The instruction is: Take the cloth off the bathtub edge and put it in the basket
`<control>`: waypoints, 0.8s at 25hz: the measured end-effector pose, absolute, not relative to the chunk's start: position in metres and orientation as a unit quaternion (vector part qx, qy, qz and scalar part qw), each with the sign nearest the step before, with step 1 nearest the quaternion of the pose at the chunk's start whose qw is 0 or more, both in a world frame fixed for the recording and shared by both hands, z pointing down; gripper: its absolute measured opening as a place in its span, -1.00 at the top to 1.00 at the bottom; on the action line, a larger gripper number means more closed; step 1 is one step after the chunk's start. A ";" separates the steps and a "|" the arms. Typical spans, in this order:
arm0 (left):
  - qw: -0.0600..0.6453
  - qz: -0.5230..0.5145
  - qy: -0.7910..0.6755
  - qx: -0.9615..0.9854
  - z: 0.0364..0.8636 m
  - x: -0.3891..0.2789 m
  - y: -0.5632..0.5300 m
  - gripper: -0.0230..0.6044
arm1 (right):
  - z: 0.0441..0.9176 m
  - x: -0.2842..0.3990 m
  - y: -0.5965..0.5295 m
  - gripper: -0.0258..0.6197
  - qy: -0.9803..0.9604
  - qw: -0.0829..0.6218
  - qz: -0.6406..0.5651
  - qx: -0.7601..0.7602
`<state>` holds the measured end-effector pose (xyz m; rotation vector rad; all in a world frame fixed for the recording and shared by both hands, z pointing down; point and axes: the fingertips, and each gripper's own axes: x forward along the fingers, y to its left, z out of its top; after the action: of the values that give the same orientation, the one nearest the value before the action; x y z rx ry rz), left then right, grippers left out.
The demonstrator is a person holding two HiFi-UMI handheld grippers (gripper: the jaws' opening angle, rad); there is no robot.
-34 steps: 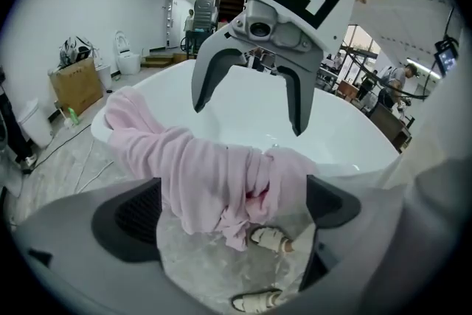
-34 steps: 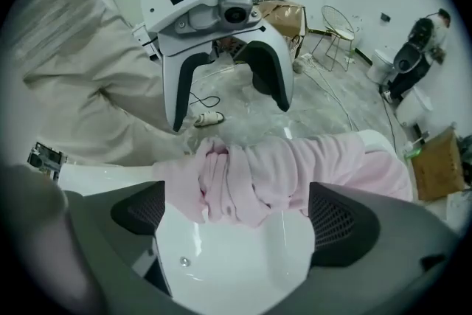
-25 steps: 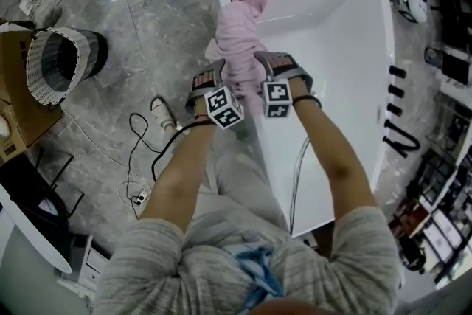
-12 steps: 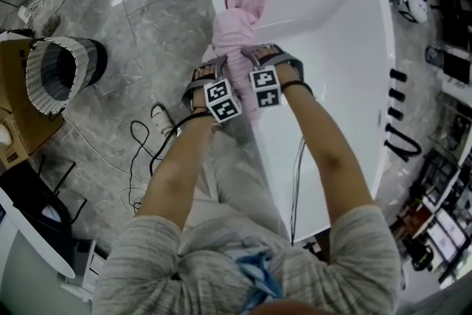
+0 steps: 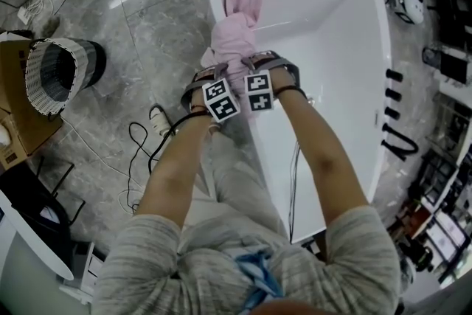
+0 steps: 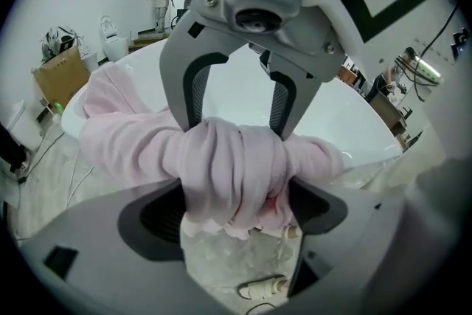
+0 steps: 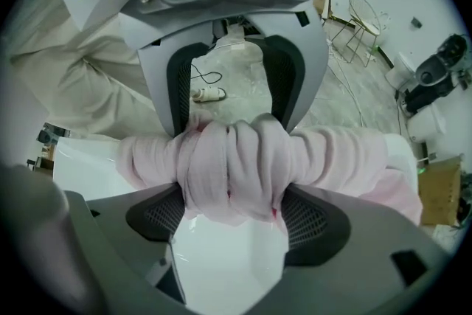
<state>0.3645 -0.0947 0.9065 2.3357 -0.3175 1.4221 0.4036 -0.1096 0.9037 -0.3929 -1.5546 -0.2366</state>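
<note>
A pink cloth (image 5: 237, 32) hangs over the white bathtub's (image 5: 335, 48) left rim, bunched into a thick roll. My left gripper (image 5: 214, 74) takes the roll from the outer side and my right gripper (image 5: 259, 64) from the tub side, facing each other. Both sets of jaws are closing, and their pads press into the cloth. In the left gripper view the cloth (image 6: 230, 166) fills my left gripper (image 6: 236, 199). In the right gripper view the cloth (image 7: 236, 158) fills my right gripper (image 7: 232, 206). The woven basket (image 5: 53, 74) lies on the floor at the far left.
Cables and a white power strip (image 5: 162, 118) lie on the marble floor beside the tub. A cardboard box (image 5: 13, 111) sits beside the basket. Black taps (image 5: 394, 96) line the tub's right rim. My legs stand against the tub's near side.
Both grippers have moved forward along the rim onto the cloth and drawn closer together. Their jaws have narrowed around the pink roll, which is now squeezed between them.
</note>
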 end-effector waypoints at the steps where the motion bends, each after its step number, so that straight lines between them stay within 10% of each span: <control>1: 0.198 0.507 -0.112 0.832 0.905 0.365 -0.091 -0.46 | 0.903 0.405 -0.107 -0.32 -0.692 0.692 -0.106 -0.176; 8: 0.248 0.496 -0.096 0.827 0.892 0.371 -0.066 0.20 | 0.895 0.415 -0.081 0.33 -0.688 0.701 -0.099 -0.161; 20: 0.264 0.473 -0.084 0.837 0.844 0.383 -0.031 0.38 | 0.847 0.426 -0.037 0.43 -0.716 0.689 -0.023 -0.108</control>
<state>0.3830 -0.0312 0.8436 2.2614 -0.2262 1.2775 0.4260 -0.0372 0.8470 -0.2406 -1.6021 -0.0519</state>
